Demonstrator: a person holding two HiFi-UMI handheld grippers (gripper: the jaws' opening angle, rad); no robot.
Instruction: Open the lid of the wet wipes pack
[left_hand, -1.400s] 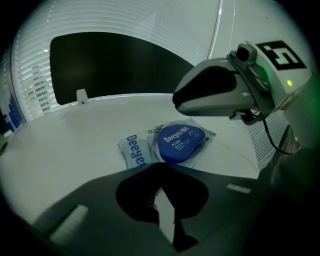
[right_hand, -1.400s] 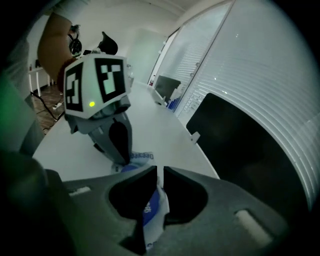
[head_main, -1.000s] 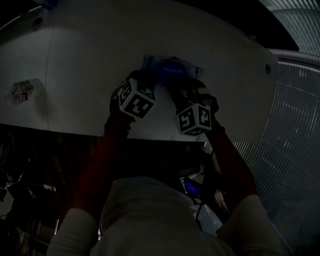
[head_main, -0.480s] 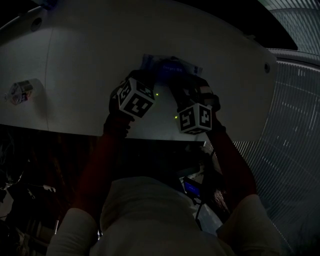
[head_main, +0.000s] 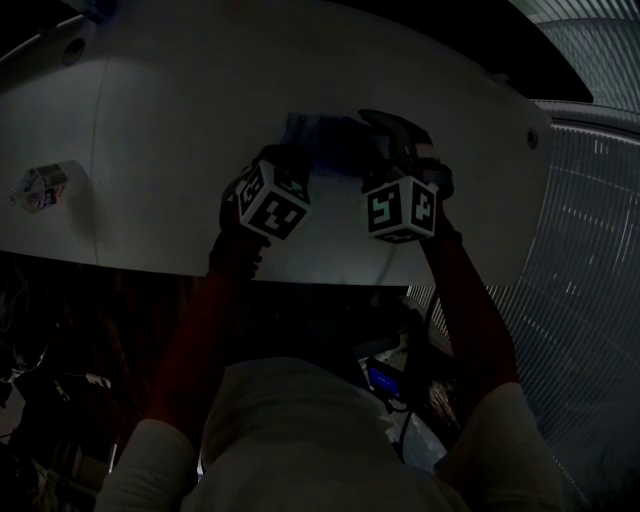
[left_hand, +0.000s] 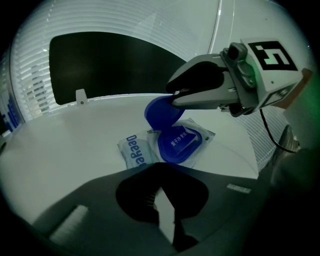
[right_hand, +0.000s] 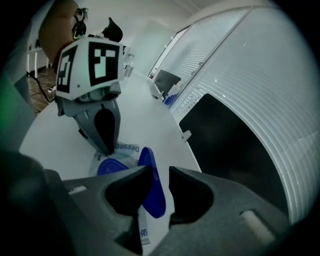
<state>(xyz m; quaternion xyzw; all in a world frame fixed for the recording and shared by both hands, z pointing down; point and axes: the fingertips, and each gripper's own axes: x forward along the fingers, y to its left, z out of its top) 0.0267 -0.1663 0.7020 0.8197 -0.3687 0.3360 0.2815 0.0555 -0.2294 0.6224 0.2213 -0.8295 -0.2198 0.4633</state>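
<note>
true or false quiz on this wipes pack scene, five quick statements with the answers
1. The blue lid stands flipped up off the pack. True.
2. The lid is between the jaws of the right hand-held gripper. True.
3. Those jaws are clamped shut. False: they stand apart.
4. The pack lies on a dark floor. False: it lies on a white table.
5. The left hand-held gripper grips the lid. False: it is at the pack's printed end, away from the lid.
</note>
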